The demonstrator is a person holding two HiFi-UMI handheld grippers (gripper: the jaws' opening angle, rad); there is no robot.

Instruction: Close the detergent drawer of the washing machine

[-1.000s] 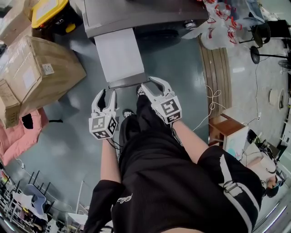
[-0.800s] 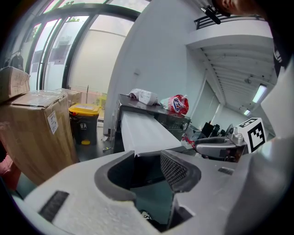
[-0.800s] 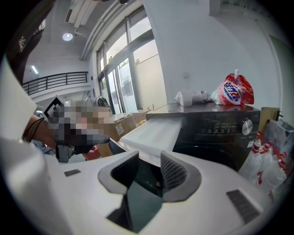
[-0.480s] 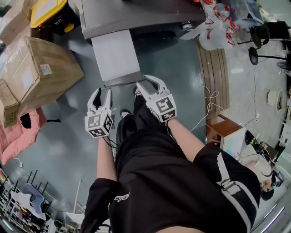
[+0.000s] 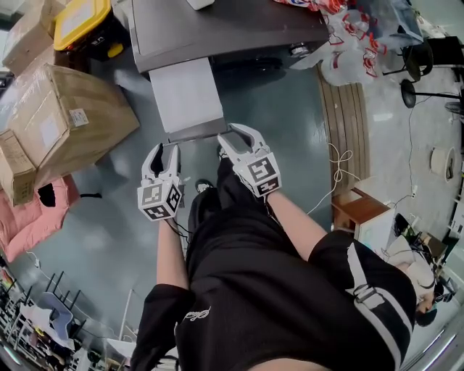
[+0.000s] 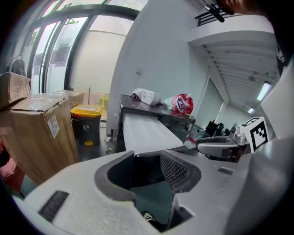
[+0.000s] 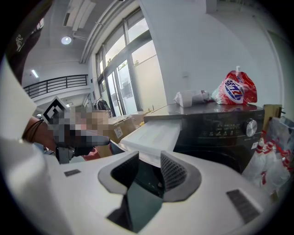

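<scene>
The washing machine (image 5: 225, 25) stands at the top of the head view, grey-topped with a dark front (image 7: 220, 128). Its white detergent drawer (image 5: 187, 94) is pulled far out toward me, ending in a grey front panel (image 5: 199, 131). My left gripper (image 5: 164, 151) hangs open just short of that panel's left end, with nothing between its fingers. In the left gripper view the drawer (image 6: 147, 133) lies straight ahead of the left gripper (image 6: 147, 167). My right gripper (image 5: 235, 134) is open at the panel's right corner. The drawer (image 7: 156, 135) fills the space beyond the right gripper (image 7: 149, 172).
Cardboard boxes (image 5: 65, 116) and a yellow-lidded bin (image 5: 80, 18) stand left of the machine, with pink cloth (image 5: 29, 217) on the floor. Plastic bags (image 5: 355, 36), a slatted wooden board (image 5: 346, 123) and a wooden stool (image 5: 355, 206) are on the right. A red detergent bag (image 7: 236, 89) sits on the machine.
</scene>
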